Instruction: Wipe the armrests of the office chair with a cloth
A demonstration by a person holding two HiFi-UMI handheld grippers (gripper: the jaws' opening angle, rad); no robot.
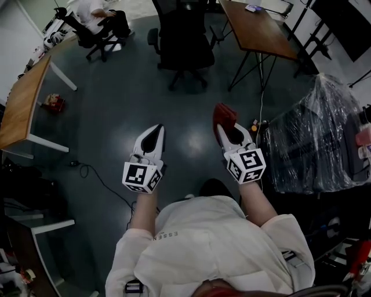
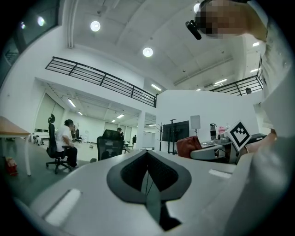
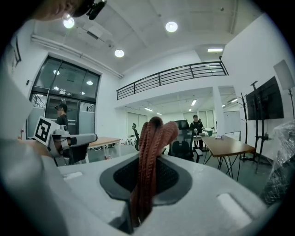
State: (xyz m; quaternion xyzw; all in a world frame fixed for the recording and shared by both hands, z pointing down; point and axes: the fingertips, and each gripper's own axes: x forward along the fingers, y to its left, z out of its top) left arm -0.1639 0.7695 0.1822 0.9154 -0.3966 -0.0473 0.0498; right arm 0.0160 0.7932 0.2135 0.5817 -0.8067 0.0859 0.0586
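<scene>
Red knit cloth [image 1: 222, 113] is clamped in the right tool [image 1: 228, 129], its folded end poking past the tips. The left tool [image 1: 155, 132] is closed and empty. The chair [image 1: 184, 46] stands well ahead, between the two tools' lines. Its right-side armrest [image 1: 215, 36] is nearer the cloth, likely the first to be wiped.

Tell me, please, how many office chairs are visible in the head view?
2: an empty black office chair at top centre, and an occupied chair at top left, a person seated in it. Others may be hidden.
</scene>
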